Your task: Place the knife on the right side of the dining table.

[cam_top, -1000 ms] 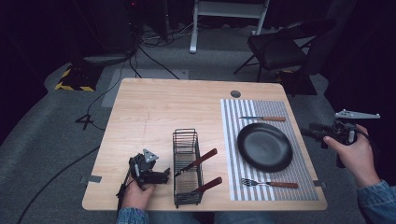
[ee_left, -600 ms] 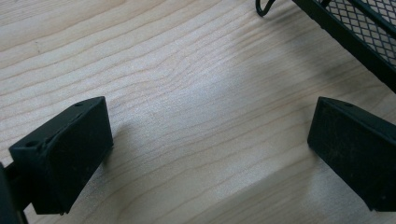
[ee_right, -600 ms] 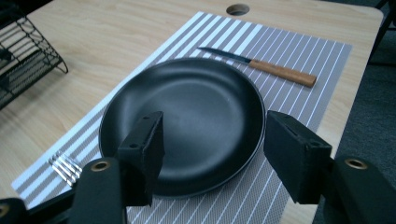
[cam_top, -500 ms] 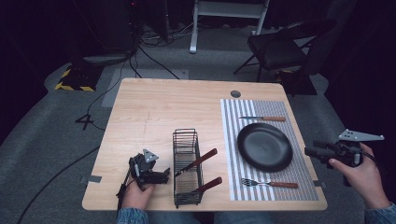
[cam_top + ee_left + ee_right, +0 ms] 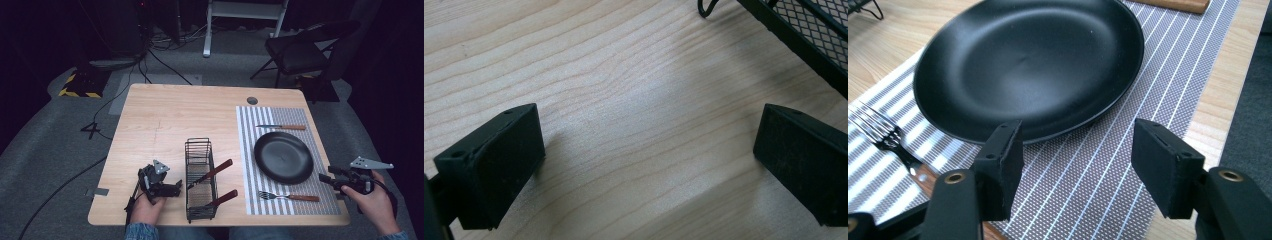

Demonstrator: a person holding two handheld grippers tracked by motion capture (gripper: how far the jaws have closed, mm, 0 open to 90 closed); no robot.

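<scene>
A black plate lies on a striped placemat, with a wooden-handled knife behind it and a fork in front. My right gripper is low at the mat's right edge, open and empty, pointing left at the plate. In the right gripper view its jaws stand wide over the mat, just short of the plate's rim, with the fork at the left. My left gripper rests open beside a wire basket. The bare wood shows between its jaws.
The basket holds two wooden-handled utensils, one above the other, their handles poking out to the right. A cable hole sits at the table's back. A folding chair and floor cables lie beyond the wooden table.
My right gripper has come down and in toward the table's front right corner, close to the plate and fork. The left gripper has stayed put by the basket.
</scene>
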